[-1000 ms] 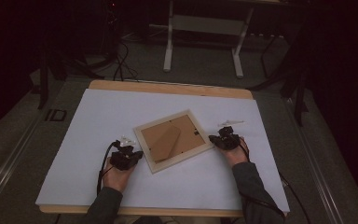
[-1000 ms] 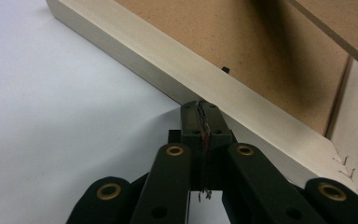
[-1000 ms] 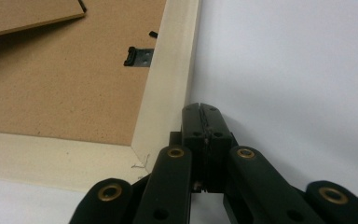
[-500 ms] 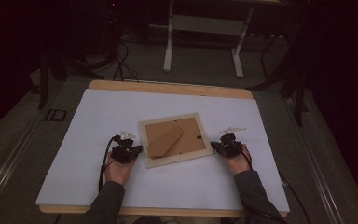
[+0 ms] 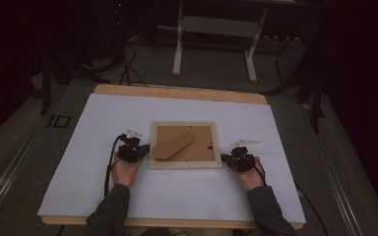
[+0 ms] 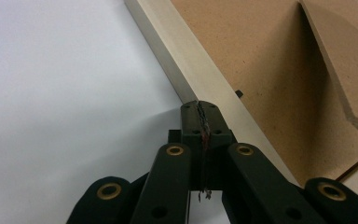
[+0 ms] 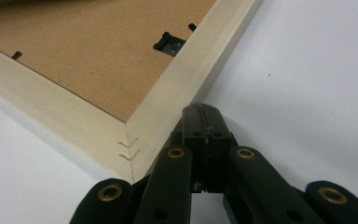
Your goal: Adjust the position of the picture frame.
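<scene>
high view: a frame point(image 5: 185, 145) lies face down at the middle of the bench point(image 5: 98, 123), its brown back up and its stand flap point(image 5: 173, 146) slanting from 8 to 2 o'clock across that back. the frame sits square to the bench edge. the left claw point(image 5: 142, 149) is at the frame's 9 o'clock, tips against the lower part of the left rail. the right claw point(image 5: 225, 158) is at the frame's 4 o'clock, tips at the lower right corner. a hand holds each claw, sleeves coming in from 6 o'clock. a cable loops from the left claw toward 7 o'clock. beyond the bench, at 12 o'clock, a pale stand point(image 5: 215, 29) rises from the dark floor

left gripper view: the left claw point(image 6: 200, 106) is fully closed, jaws pressed together with nothing between them. its tip touches the outer side of the pale rail point(image 6: 186, 70), which runs from 11 to 5 o'clock. the brown back point(image 6: 261, 60) lies past the rail, toward 2 o'clock, with the flap point(image 6: 345, 60) at 3 o'clock. white bench point(image 6: 65, 84) lies at 9 o'clock

right gripper view: the right claw point(image 7: 200, 110) is fully closed too, holding nothing. its tip rests against the outer side of the rail point(image 7: 191, 74) just by the mitred corner point(image 7: 128, 149), which sits at 8 o'clock from the tip. a black clip point(image 7: 170, 44) is on the back at 12 o'clock. white bench point(image 7: 307, 84) lies at 3 o'clock
</scene>
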A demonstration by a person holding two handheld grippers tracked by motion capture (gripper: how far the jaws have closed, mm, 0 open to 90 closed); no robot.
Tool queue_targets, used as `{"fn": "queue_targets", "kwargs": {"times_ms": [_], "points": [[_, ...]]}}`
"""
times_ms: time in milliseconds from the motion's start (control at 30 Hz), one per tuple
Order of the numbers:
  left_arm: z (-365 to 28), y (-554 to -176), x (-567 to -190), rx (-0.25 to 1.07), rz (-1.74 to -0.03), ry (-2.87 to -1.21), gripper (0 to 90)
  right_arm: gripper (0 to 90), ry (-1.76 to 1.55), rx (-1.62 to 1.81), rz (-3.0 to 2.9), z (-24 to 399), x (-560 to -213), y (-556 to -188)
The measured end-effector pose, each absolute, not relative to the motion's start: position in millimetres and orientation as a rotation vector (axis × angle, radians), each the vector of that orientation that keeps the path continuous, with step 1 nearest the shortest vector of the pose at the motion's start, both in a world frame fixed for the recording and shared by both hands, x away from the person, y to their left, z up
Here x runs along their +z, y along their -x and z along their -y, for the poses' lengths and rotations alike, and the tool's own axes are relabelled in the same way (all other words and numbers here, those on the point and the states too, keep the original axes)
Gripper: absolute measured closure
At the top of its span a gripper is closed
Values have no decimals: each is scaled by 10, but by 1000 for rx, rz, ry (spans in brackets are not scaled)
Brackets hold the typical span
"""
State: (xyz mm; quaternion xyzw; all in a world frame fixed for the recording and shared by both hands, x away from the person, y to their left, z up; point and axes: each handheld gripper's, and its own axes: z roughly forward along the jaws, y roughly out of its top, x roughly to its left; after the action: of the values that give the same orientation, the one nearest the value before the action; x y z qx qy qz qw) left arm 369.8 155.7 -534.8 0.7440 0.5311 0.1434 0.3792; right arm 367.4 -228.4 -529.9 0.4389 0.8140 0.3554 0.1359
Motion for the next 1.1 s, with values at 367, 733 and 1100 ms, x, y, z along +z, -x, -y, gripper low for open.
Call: {"fn": "queue_targets", "kwargs": {"times_ms": [367, 733, 1100], "points": [[-1574, -3749, -5361, 366, -1375, -1881, 900, 900, -1281, 1032, -2352, 2243, -5303, -3708], [-1568, -3738, -5358, 370, -1401, -1876, 900, 900, -1291, 1030, -2343, 2220, -5304, -3722], [-1604, -3737, -5372, 334, -1386, -1883, 900, 899, -1296, 1059, -2333, 2237, -5321, -3753]]}}
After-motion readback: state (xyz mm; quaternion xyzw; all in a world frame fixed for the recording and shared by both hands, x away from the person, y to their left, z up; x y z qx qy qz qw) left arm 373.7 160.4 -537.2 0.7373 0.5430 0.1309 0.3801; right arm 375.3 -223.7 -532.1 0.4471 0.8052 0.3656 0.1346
